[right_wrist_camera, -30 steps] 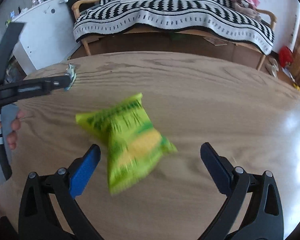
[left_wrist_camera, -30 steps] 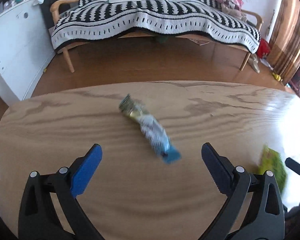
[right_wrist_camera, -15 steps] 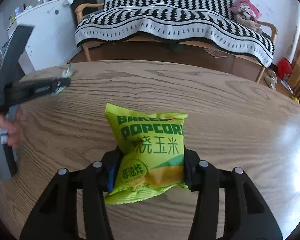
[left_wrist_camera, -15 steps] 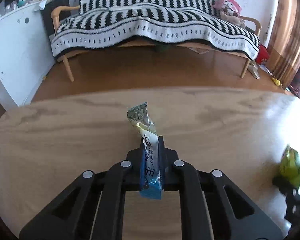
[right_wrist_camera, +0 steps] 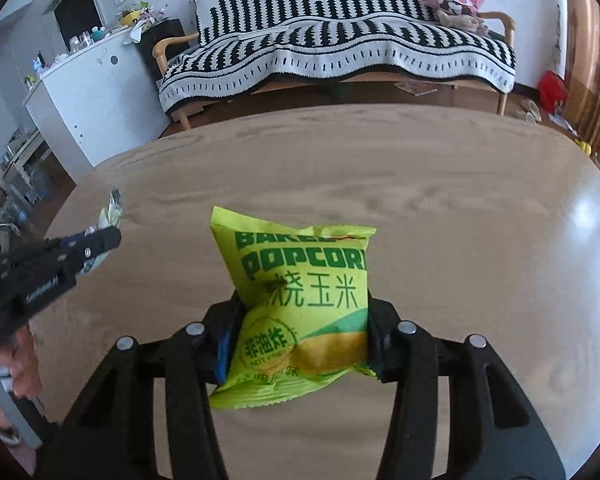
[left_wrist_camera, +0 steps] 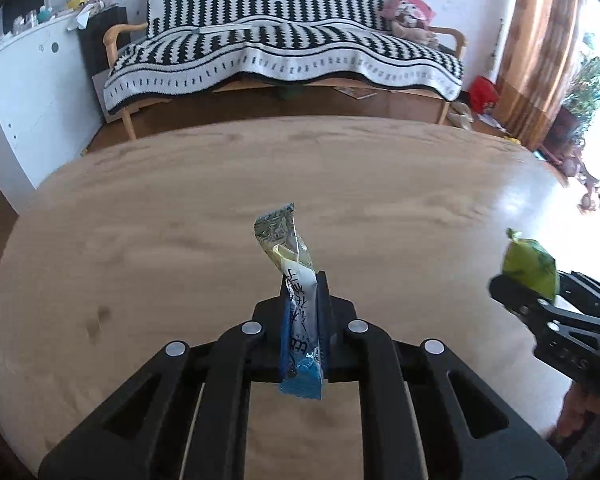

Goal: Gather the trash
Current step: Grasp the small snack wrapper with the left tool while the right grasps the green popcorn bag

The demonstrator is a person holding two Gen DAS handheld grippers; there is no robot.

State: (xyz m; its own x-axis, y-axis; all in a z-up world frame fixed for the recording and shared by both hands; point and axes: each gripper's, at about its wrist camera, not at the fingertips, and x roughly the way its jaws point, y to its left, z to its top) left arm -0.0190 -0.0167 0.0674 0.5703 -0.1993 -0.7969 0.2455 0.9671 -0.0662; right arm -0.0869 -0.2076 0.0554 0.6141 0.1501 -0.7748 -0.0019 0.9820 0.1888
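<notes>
My left gripper (left_wrist_camera: 302, 300) is shut on a long blue-and-white snack wrapper (left_wrist_camera: 296, 280), held upright above the wooden table (left_wrist_camera: 160, 240). My right gripper (right_wrist_camera: 300, 316) is shut on a green popcorn bag (right_wrist_camera: 300, 280), lifted off the table (right_wrist_camera: 460, 220). In the left wrist view the right gripper (left_wrist_camera: 516, 292) shows at the right edge with the green bag (left_wrist_camera: 530, 266). In the right wrist view the left gripper (right_wrist_camera: 104, 242) shows at the left with the wrapper's tip (right_wrist_camera: 110, 214).
A sofa with a black-and-white striped blanket (left_wrist_camera: 284, 52) stands beyond the table across a wooden floor. A white cabinet (left_wrist_camera: 24, 92) stands at the left. A curtain and plants (left_wrist_camera: 572, 80) are at the right. A plush toy (right_wrist_camera: 456, 4) lies on the sofa.
One second ago both grippers were open over the wrapper and the bag lying on the table. Both have shut on their items and lifted them off the table.
</notes>
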